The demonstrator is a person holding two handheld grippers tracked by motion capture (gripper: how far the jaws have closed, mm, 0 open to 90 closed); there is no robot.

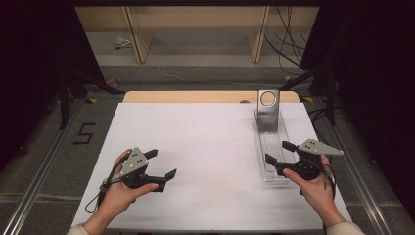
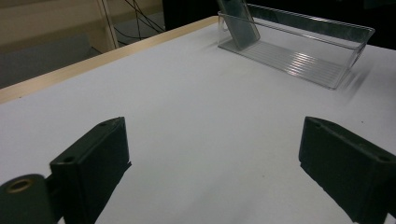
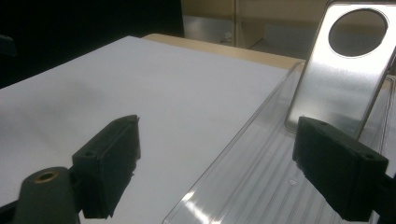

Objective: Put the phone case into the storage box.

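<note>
A clear plastic tray [image 1: 272, 156] lies lengthwise at the right of the white table [image 1: 205, 147]. A silver metal plate with a round hole [image 1: 268, 108] leans upright at the tray's far end; the right gripper view shows the plate [image 3: 341, 79] and the ribbed tray floor [image 3: 261, 186] close ahead. My right gripper [image 1: 277, 152] is open and empty, hovering over the tray's near end. My left gripper [image 1: 161, 164] is open and empty above the bare table at the front left. From the left gripper view the tray [image 2: 299, 56] stands far off.
The table's wooden far edge [image 1: 195, 96] borders a floor with cables and shelf legs [image 1: 137, 34]. A number 5 is marked on the floor [image 1: 84, 133] at the left. Dark stands flank both sides.
</note>
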